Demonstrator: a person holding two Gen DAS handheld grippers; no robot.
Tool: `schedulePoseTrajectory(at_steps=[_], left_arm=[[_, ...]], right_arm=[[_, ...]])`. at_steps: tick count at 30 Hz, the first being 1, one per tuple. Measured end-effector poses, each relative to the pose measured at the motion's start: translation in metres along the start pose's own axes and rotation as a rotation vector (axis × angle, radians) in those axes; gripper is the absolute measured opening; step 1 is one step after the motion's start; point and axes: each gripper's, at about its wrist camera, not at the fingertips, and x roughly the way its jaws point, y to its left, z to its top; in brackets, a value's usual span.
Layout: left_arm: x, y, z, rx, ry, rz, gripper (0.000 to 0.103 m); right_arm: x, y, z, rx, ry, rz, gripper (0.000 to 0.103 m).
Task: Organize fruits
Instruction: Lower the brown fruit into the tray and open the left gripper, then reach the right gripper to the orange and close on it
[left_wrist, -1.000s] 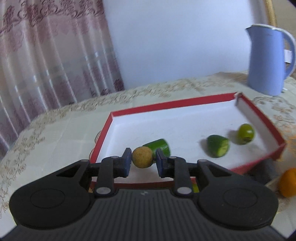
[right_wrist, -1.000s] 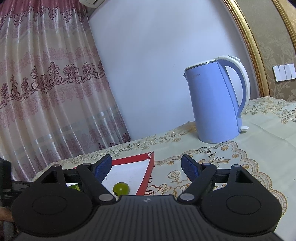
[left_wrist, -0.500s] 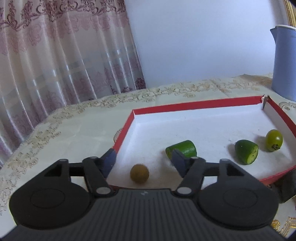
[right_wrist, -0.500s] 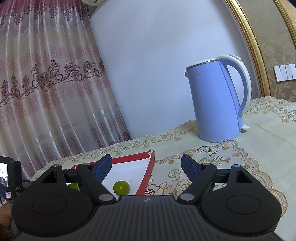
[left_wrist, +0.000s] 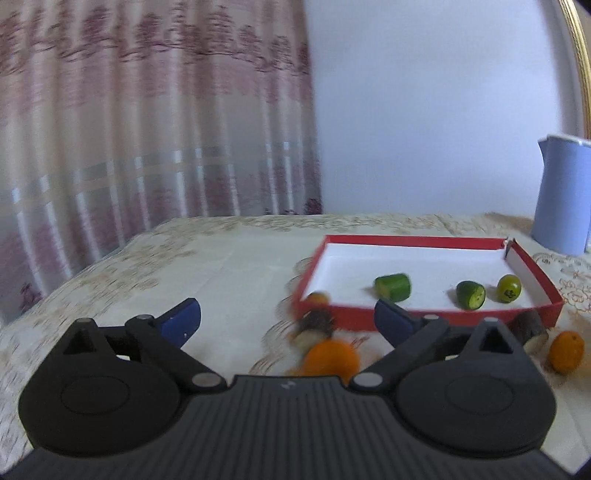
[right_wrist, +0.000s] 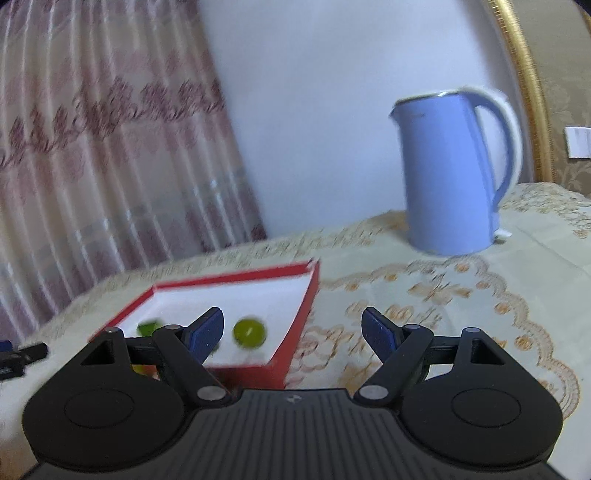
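Half a second earlier our left gripper hung over the tray's near corner; it had since pulled back and swung left, so the tray sat ahead to the right. The right gripper had dropped and tipped towards the tray.

Both grippers stood wide open with nothing between their fingers.

Nearest the left gripper, on the bench, an orange lay between the fingers in that view, blurred. Just beyond it sat a dark fruit we could not name, close to the tray's front wall. A second orange lay to the right, beside a dark piece against the tray's corner.

Inside the tray, the brown fruit rested in the near left corner, then a green chunk, a cut green piece and a round green fruit. A kettle stood behind, well apart.

We judged the orange to be the next pick. Being round, it could squirt out if the fingers closed off-centre, and it might roll off towards the bench edge. A sweep could also knock the dark fruit or shove the light tray. The blur suggested fast motion, which would worsen aim.
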Motion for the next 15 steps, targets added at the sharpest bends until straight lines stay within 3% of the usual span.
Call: schedulePoseTrajectory(at_steps=[2, 11, 15], left_arm=[[-0.012, 0.011, -0.009, -0.032, -0.008, 0.007, 0.103], [-0.028, 0.034, -0.036, -0.108, -0.053, 0.024, 0.103], [-0.03, 0.037, -0.035, -0.122, -0.078, 0.013, 0.103]], right_arm=[[0.0, 0.01, -0.006, -0.045, 0.031, 0.002, 0.089], [0.016, 0.039, -0.035, -0.217, 0.168, -0.07, 0.089], [0.019, 0.043, -0.038, -0.247, 0.179, -0.063, 0.089]])
